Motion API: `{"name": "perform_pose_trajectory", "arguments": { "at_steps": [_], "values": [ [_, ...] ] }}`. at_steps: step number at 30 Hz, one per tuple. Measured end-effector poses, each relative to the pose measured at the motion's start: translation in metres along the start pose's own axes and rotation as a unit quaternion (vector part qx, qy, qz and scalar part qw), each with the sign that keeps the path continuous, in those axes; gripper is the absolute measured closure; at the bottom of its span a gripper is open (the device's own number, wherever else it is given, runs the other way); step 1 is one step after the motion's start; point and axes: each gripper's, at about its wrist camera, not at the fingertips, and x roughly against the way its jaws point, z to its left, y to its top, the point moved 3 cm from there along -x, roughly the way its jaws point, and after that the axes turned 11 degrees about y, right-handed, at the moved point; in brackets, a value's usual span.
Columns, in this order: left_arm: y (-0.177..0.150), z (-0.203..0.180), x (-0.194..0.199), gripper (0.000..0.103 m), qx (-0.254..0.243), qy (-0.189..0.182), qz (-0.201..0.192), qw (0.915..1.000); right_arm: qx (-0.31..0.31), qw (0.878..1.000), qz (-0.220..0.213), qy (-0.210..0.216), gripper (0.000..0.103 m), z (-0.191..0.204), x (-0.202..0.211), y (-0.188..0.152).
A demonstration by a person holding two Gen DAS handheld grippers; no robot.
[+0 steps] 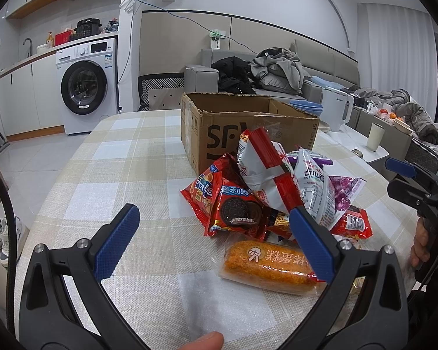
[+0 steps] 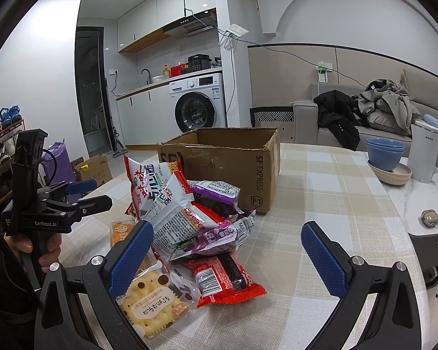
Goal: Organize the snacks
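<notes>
A pile of snack packets (image 1: 277,192) lies on the checked tablecloth (image 1: 125,175) in front of an open cardboard box (image 1: 233,128). Nearest me in the left wrist view are a red Oreo packet (image 1: 238,213) and an orange cake bar (image 1: 268,265). My left gripper (image 1: 216,233) is open and empty, just short of the pile. In the right wrist view the pile (image 2: 189,218) has a biscuit packet (image 2: 153,306) and a red packet (image 2: 224,277) in front, with the box (image 2: 233,163) behind. My right gripper (image 2: 227,250) is open and empty over the pile's near edge.
Blue bowls (image 2: 385,153) on beige plates and a white kettle (image 2: 426,151) stand at the table's right. A small round object (image 2: 429,217) lies on the marble part. A sofa with clothes (image 2: 379,108) and a washing machine (image 2: 197,105) are behind.
</notes>
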Motion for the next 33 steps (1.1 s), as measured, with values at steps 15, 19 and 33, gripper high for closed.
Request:
{"name": "perform_pose_trajectory", "arguments": {
  "at_steps": [15, 19, 33],
  "values": [
    [0.002, 0.004, 0.000, 0.001, 0.002, -0.009, 0.008, 0.9999, -0.010, 0.998, 0.048, -0.026, 0.000, -0.010, -0.014, -0.008],
    [0.004, 0.002, 0.001, 0.001, -0.010, -0.017, 0.014, 0.9997, -0.004, 0.997, 0.066, -0.034, 0.000, -0.007, -0.016, -0.009],
    [-0.001, -0.009, 0.001, 0.001, -0.041, -0.037, 0.040, 0.9976, -0.066, 0.989, 0.118, -0.051, 0.000, 0.018, -0.019, -0.018]
  ]
}}
